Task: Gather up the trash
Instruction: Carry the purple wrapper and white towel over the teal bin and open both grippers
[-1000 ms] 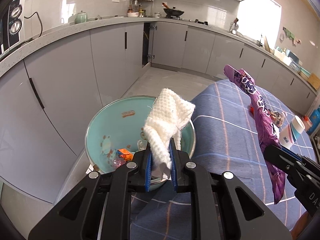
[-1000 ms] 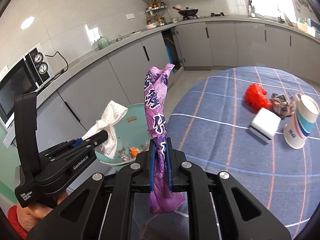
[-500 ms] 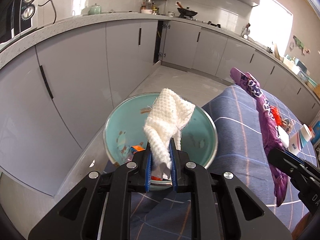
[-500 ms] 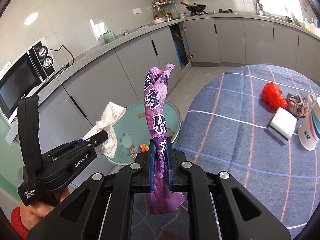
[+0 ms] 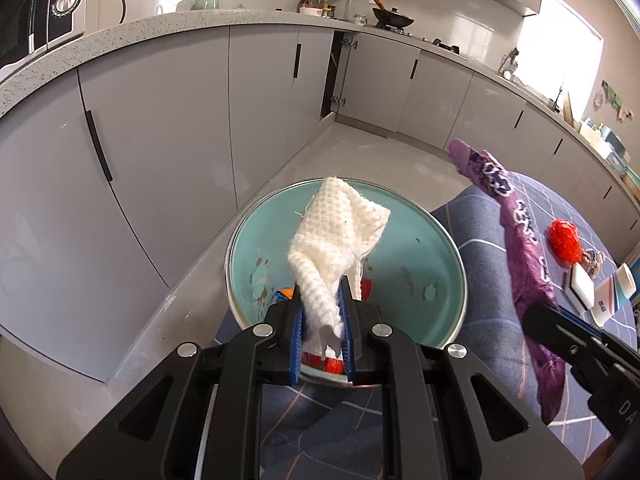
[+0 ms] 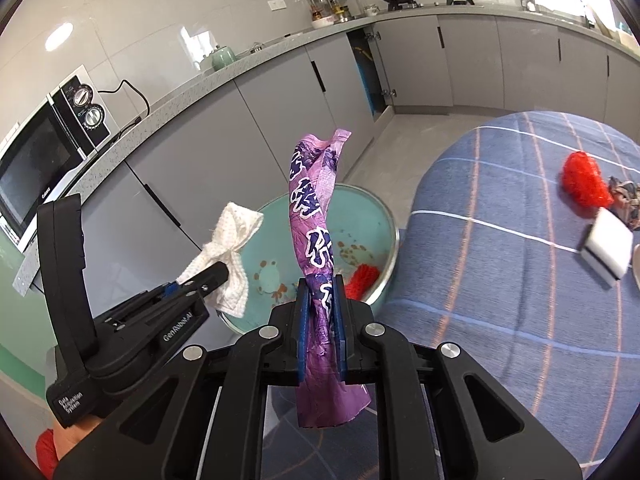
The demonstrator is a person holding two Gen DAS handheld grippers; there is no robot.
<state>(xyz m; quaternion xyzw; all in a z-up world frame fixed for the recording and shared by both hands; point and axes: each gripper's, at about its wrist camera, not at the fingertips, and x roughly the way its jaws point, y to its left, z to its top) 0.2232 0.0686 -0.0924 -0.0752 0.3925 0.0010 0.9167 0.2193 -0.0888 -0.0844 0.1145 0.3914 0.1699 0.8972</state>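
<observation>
1. The left gripper [image 5: 322,312] is clamped on a white waffle-weave cloth [image 5: 336,236]; the blue pads pinch its lower part and the rest stands up crumpled above the fingertips.
2. The right gripper [image 6: 320,312] is clamped on a purple snack wrapper [image 6: 314,224], twisted lengthwise, with one end rising above the pads and the other hanging below them.
3. Both loads hang above a teal bin [image 5: 420,240] with a metal rim, which stands on the floor against the table's edge. The cloth is over its near side.
4. Inside the bin lie scraps: an orange piece [image 5: 285,294] and red mesh material [image 6: 362,280] at the bottom.
5. The table carries a blue checked tablecloth [image 6: 500,280]. On it, well apart from the grippers, sit a red mesh ball [image 6: 586,182], a white sponge [image 6: 606,246] just beside it, a crumpled dark wrapper [image 6: 626,196] and a paper cup [image 5: 612,294].
6. Grey cabinets [image 5: 180,128] run behind, with a microwave [image 6: 44,148] on the counter.
</observation>
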